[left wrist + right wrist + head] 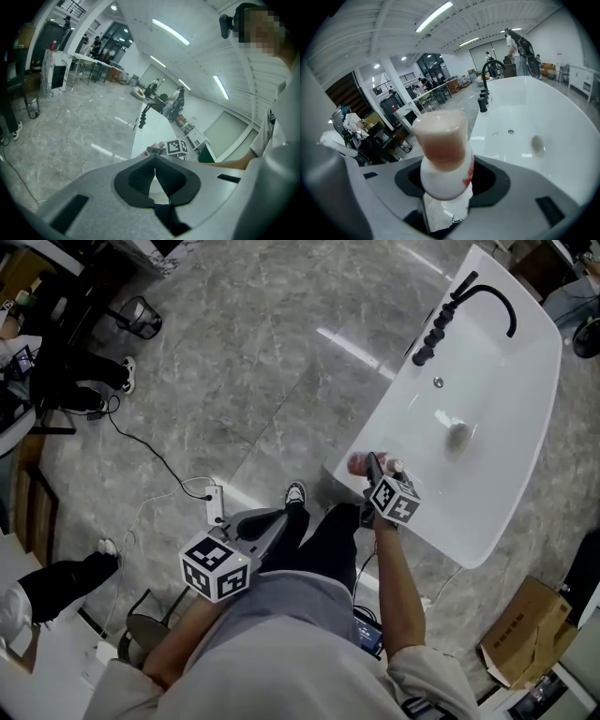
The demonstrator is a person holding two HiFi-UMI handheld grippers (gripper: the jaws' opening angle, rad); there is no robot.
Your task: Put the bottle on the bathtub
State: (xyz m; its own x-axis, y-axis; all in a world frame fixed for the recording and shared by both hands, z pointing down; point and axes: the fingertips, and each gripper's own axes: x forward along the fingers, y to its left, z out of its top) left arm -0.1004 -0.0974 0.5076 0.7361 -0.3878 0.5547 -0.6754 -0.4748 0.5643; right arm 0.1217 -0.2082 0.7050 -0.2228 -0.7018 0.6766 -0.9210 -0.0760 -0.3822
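Observation:
The white bottle [443,159] with a pink cap stands tilted between the jaws of my right gripper [447,183], which is shut on its body. In the head view the right gripper [372,467] holds the bottle [359,463] over the near left corner of the white bathtub [525,474]. The tub's basin [553,117] spreads out to the right behind the bottle. My left gripper [270,524] hangs low by the person's legs, away from the tub. Its jaws [155,159] are shut with nothing between them; beyond them the bottle [152,151] and the tub [150,129] show small.
A black faucet [487,296] with knobs stands on the tub's far left rim, and a drain [457,435] lies in the basin. A power strip with cable [214,502] lies on the marble floor. A cardboard box [525,629] sits at the lower right. A seated person's legs [56,582] are at the left.

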